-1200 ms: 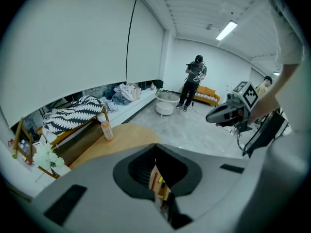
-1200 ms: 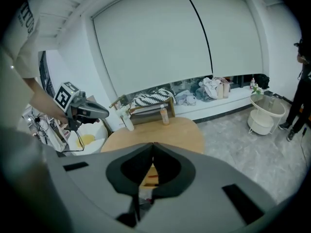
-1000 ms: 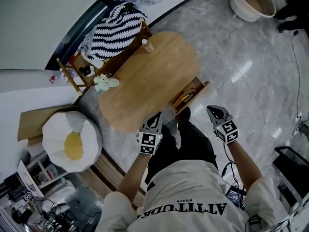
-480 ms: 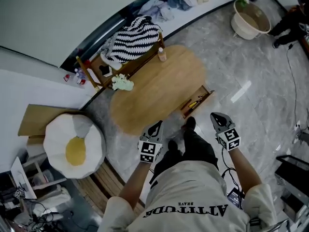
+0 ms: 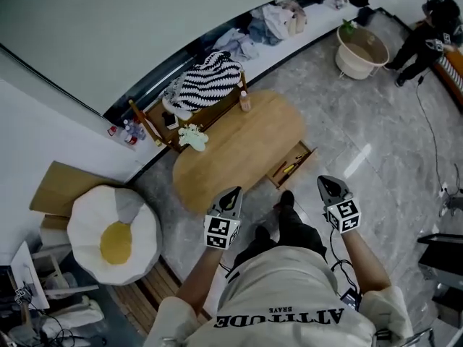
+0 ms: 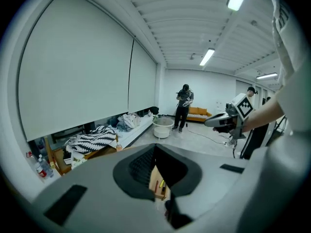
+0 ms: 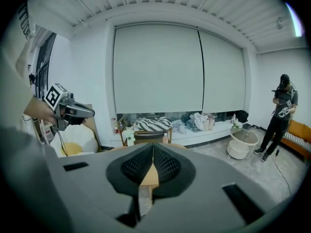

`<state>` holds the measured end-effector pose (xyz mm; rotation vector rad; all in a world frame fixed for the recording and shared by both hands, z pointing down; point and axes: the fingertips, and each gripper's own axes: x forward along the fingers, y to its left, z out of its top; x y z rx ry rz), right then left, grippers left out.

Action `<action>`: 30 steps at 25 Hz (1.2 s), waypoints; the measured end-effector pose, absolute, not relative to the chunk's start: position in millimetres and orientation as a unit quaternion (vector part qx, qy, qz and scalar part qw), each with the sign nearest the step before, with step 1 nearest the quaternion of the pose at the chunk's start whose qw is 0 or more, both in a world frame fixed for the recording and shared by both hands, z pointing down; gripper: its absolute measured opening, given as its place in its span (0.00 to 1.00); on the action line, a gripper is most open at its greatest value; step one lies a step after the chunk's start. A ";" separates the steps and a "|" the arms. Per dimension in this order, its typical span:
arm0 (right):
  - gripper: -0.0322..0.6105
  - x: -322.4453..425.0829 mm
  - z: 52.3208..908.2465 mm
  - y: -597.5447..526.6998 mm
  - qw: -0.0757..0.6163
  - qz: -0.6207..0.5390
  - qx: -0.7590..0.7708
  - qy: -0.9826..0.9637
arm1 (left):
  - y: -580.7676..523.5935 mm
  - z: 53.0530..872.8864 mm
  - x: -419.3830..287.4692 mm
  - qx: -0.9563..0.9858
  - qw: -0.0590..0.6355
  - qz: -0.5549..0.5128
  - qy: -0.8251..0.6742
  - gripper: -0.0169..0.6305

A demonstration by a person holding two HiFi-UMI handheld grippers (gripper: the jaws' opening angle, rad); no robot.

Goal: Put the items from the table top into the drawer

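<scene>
The person stands back from the oval desk (image 5: 239,150) with both arms raised. The left tool (image 5: 234,193) and the right tool (image 5: 323,181) are each clenched on nothing, jaws pressed together with only a sliver of room showing between them. This reads as a gap between picks rather than a carry. The drawer (image 5: 307,155) on the near right side of the desk is pulled out, and a few thin sticks (image 5: 289,168), yellow and red, possibly pens though too small to be sure, lie in it. Two things remain on the desk, both at its far edge and well apart from the drawer: a small upright bottle (image 5: 245,101) and a pale green bundle (image 5: 193,136). The next move would likely call for stepping in, reaching across the top and parting one tool's jaws before closing on either thing. The desk is smooth, light wood with rounded ends, and the drawer is a shallow wooden box of the same tone. The bottle looks hard, narrow and cylindrical, so it should grip cleanly across its body. The bundle looks soft and crumpled and would give under the pads. The floor (image 5: 362,136) is glossy grey stone.
</scene>
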<state>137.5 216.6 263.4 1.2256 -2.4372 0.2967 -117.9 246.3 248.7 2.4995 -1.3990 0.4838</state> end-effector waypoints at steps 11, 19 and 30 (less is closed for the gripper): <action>0.08 180.9 209.5 263.4 0.173 0.069 0.475 -0.860 | 281.8 209.7 -101.6 0.858 0.096 0.149 -0.481 0.06; 0.08 218.9 193.3 276.2 0.175 0.042 0.467 -0.866 | 286.8 180.4 -75.7 0.853 0.082 0.127 -0.500 0.06; 0.08 255.1 187.4 272.0 0.162 0.045 0.465 -0.869 | 290.7 175.9 -58.1 0.842 0.083 0.120 -0.520 0.06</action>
